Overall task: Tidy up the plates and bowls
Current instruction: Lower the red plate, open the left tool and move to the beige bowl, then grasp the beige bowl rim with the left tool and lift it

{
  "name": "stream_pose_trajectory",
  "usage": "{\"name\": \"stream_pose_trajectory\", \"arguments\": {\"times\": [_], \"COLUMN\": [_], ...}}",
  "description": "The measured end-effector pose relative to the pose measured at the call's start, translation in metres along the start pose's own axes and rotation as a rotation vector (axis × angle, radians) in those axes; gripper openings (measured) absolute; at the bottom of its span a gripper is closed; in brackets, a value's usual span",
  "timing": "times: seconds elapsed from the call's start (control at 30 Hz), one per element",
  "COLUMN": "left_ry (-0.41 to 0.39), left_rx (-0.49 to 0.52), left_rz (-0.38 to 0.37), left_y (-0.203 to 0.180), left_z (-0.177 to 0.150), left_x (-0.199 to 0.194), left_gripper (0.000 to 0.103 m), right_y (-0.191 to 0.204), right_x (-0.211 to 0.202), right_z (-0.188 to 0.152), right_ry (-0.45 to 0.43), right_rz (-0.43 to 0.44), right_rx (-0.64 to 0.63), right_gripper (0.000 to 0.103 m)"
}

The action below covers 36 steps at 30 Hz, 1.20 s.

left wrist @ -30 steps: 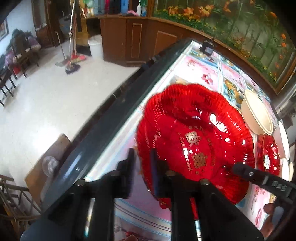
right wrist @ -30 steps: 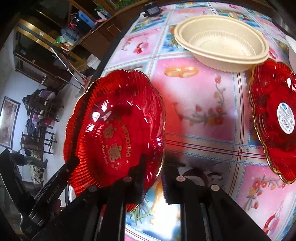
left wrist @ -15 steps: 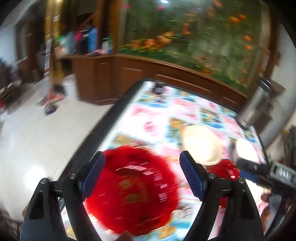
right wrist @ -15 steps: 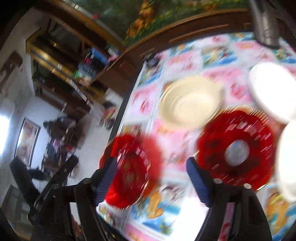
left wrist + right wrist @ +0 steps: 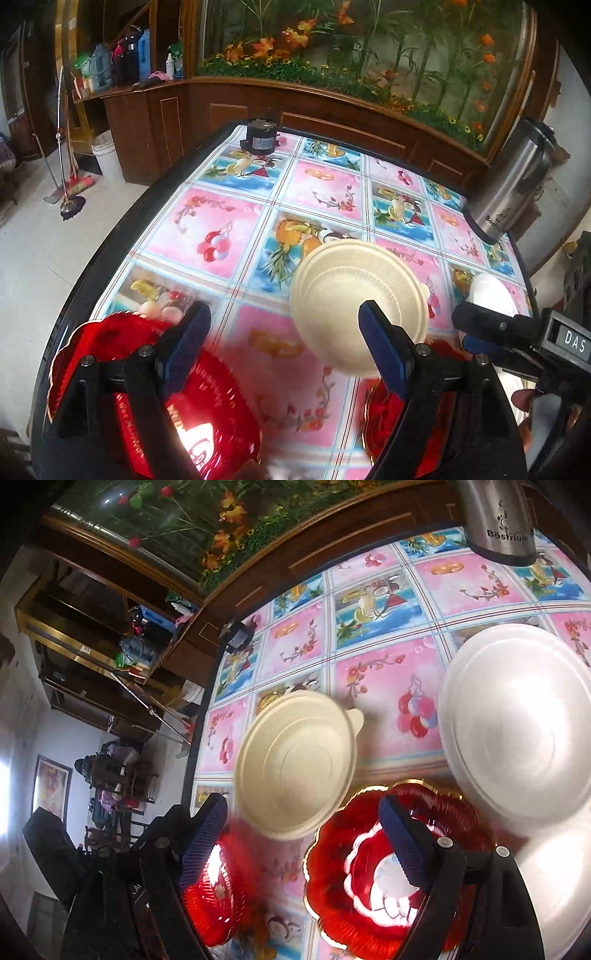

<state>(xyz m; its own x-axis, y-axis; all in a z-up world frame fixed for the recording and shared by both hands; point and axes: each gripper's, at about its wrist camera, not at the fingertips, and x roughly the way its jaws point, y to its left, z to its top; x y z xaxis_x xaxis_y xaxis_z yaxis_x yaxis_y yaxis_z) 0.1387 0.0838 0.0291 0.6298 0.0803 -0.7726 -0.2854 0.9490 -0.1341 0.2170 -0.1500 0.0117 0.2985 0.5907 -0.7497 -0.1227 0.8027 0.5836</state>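
A red flower-shaped plate (image 5: 155, 406) lies on the table near its left edge; it also shows in the right wrist view (image 5: 214, 890). A second red plate (image 5: 373, 882) with a white label lies to its right, partly seen in the left wrist view (image 5: 384, 417). A cream bowl (image 5: 356, 306) stands behind them, also in the right wrist view (image 5: 295, 764). A white plate (image 5: 517, 723) lies at the right. My left gripper (image 5: 284, 350) is open and empty above the table. My right gripper (image 5: 303, 845) is open and empty.
A steel thermos (image 5: 513, 181) stands at the table's far right. A small black device (image 5: 261, 137) sits at the far edge. The table (image 5: 236, 221) has a pink and blue patterned cloth. Another white plate (image 5: 554, 886) lies at the near right.
Both grippers let go of the red plate, opened wide and pulled back and up. The plate now lies flat on the table at the left.
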Motion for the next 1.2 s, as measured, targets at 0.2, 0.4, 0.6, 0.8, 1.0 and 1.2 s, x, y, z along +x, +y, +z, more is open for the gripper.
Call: {"name": "stream_pose_trajectory", "arguments": {"times": [0.2,0.4,0.6,0.8,1.0,1.2], "left_ry": [0.018,0.037,0.056,0.081,0.078,0.088], "left_rx": [0.003,-0.004,-0.003,0.003,0.014,0.021], "left_rz": [0.013,0.026,0.037,0.048,0.074,0.103], "left_y": [-0.011,-0.016,-0.018,-0.021,-0.024,-0.024], "left_z": [0.006,0.009,0.01,0.008,0.007,0.006], "left_x": [0.022,0.039,0.052,0.065,0.07,0.076], "left_gripper": [0.083,0.083,0.083,0.083,0.083,0.055], "right_y": [-0.004,-0.002,-0.002,-0.001,-0.001,-0.006], "right_x": [0.016,0.033,0.046,0.052,0.06,0.068], "right_z": [0.012,0.02,0.024,0.027,0.028,0.026], "right_ry": [0.01,0.027,0.041,0.044,0.06,0.078], "right_rz": [-0.009,-0.039,-0.075,-0.109,-0.157,-0.192], "right_rx": [-0.003,-0.021,-0.034,-0.057,-0.074,-0.074], "right_gripper": [0.086,0.086,0.086,0.081,0.053,0.03]}}
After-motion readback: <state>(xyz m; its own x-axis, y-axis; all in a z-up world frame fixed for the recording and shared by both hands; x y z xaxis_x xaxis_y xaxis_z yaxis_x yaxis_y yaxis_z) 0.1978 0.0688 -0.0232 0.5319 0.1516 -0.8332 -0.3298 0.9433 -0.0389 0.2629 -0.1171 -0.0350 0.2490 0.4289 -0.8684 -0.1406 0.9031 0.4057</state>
